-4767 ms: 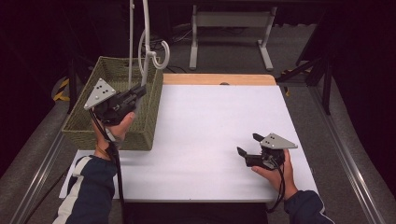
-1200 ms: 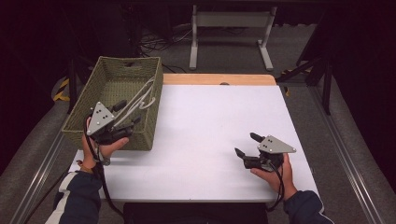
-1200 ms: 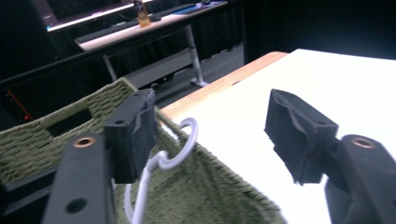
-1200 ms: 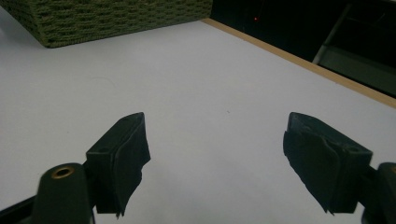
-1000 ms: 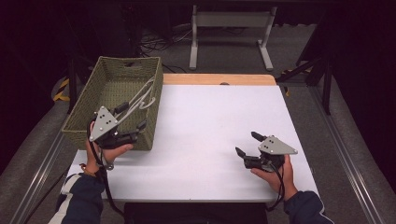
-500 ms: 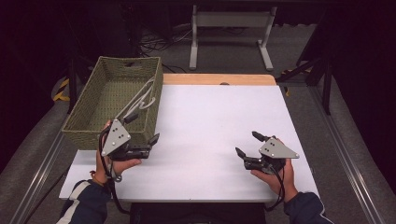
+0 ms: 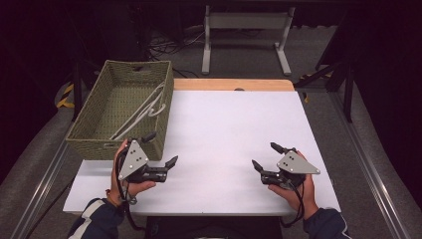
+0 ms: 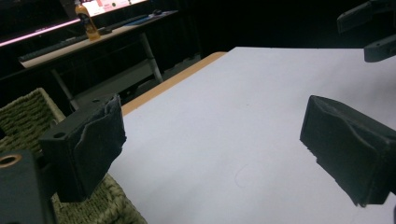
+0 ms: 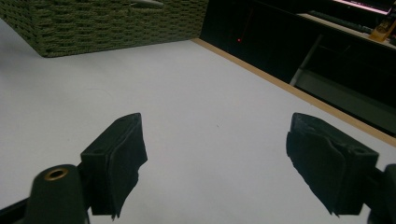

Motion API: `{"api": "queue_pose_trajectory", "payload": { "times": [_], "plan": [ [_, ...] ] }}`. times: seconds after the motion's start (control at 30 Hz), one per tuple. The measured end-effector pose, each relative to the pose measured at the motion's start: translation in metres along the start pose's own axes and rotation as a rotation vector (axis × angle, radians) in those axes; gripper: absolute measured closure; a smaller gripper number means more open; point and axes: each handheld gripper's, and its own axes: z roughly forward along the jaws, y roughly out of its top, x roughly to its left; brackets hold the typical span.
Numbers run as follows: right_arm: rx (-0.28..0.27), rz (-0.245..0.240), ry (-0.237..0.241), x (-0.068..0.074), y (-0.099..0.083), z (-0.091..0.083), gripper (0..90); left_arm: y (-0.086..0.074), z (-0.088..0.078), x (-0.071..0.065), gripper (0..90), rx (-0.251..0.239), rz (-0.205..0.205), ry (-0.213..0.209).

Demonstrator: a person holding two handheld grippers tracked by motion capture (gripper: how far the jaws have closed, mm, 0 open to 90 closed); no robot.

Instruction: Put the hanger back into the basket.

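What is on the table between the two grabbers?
Nothing. In the high view, the stretch of white table between the left gripper and the right gripper is bare.

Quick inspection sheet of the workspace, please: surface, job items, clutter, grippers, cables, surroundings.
Surface: white table, bare, with a wooden strip along its far edge.
Job's things: white hangers lying inside the green woven basket at the table's left.
Clutter: nothing seen.
Grippers: left gripper beside the basket's near corner, jaws just opened, nothing between them; right gripper open, nothing between its jaws.
Cables: one trailing from each gripper.
Surroundings: dark floor, metal stand behind the table.
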Motion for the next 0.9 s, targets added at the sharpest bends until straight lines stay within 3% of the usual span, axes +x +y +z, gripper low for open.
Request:
{"api": "queue_pose_trajectory", "payload": {
  "times": [0.27,0.3,0.4,0.43,0.5,0.6,0.67,0.77,0.9],
  "plan": [
    [0.010,0.010,-0.006,0.001,-0.006,-0.001,16.5,-0.018,0.005,-0.007,7.6,0.055,0.015,-0.013],
    [0.014,-0.002,-0.003,0.002,-0.008,0.000,16.3,-0.024,0.005,-0.008,7.4,0.068,-0.010,-0.021],
    [0.019,-0.007,0.007,0.004,-0.010,0.000,15.7,-0.031,0.005,-0.009,6.6,0.084,-0.013,-0.014],
    [0.015,-0.009,0.009,0.004,-0.011,0.001,15.6,-0.040,0.004,-0.009,6.5,0.116,0.000,-0.019],
    [0.023,-0.009,0.013,0.004,-0.012,0.001,15.4,-0.043,0.003,-0.009,6.5,0.126,-0.001,-0.015],
    [0.030,-0.007,0.021,0.006,-0.015,0.002,14.6,-0.051,0.001,-0.005,6.7,0.133,-0.049,-0.022],
    [0.034,-0.010,0.019,0.007,-0.016,0.003,13.9,-0.053,0.000,-0.003,6.4,0.145,-0.043,-0.013],
    [0.031,0.000,0.028,0.007,-0.018,0.002,13.1,-0.055,-0.002,-0.001,6.5,0.139,-0.078,-0.015],
    [0.019,0.013,0.024,0.005,-0.017,0.000,13.1,-0.055,-0.001,0.000,6.5,0.143,-0.070,-0.014]
  ]
}}
